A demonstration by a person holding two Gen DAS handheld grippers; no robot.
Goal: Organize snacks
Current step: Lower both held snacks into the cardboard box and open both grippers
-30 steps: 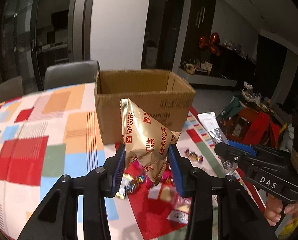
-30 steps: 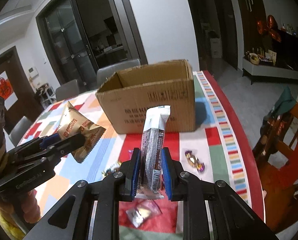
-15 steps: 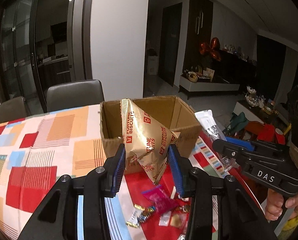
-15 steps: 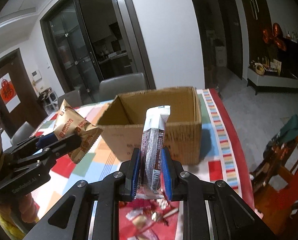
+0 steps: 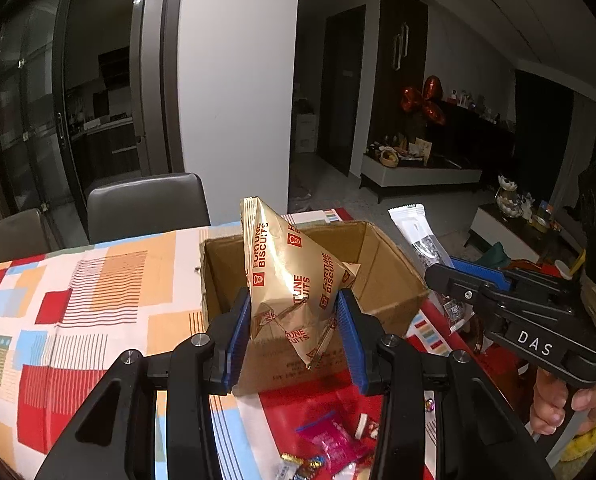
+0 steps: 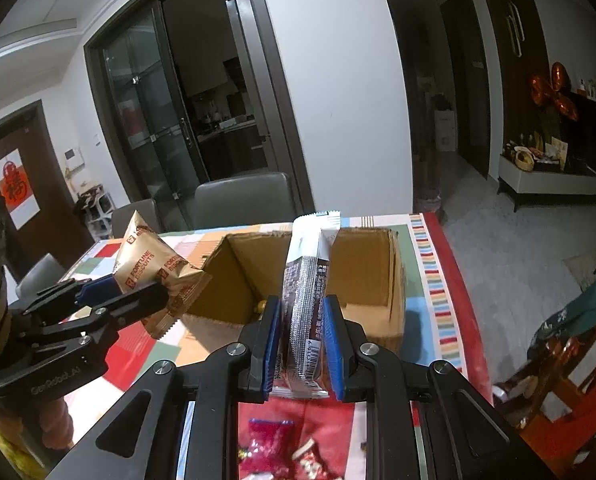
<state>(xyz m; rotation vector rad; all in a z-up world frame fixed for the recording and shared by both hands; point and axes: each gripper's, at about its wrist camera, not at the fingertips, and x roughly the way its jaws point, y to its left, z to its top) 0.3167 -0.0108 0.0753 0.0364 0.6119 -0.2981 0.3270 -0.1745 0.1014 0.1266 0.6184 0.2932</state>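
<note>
- Two snack packets are in transit, one per gripper, both held up near the open brown cardboard box [image 5: 381, 276]; neither is released yet.
- Item 1: gold foil pyramid-shaped pouch printed "FORTUNE BISCUITS" in red [image 5: 294, 276]. Pinched near its lower end between the blue pads of the left gripper [image 5: 296, 334], jaws partly closed on its puffed sides. In the right wrist view the pouch sits just left of the box's near left corner, not over the opening.
- Item 2: long white-and-silver foil snack sachet with dark print [image 6: 307, 292]. Clamped upright by the right gripper [image 6: 298, 344], jaws narrow and pressed flat on both faces. It stands before the box's near wall, its top in line with the opening.
- Box contents: mostly hidden by the sachet; one small gold-wrapped object [image 6: 260, 305] shows low inside near the front wall. How much else is packed cannot be told.
- Left to do, as judged: both held packets go over the rim and get dropped in; then the loose items on the table.
- Loose stock: pink plastic sweet packet [image 5: 331, 442] and several small wrapped candies [image 5: 298, 462] on the red patch of the multicoloured patchwork tablecloth [image 5: 78, 304], on the near side of the box.
- Progress estimate: early to middle, with a scatter of snacks unpacked.
- Surroundings: grey upholstered dining chairs [image 5: 148, 210] behind the table.
</note>
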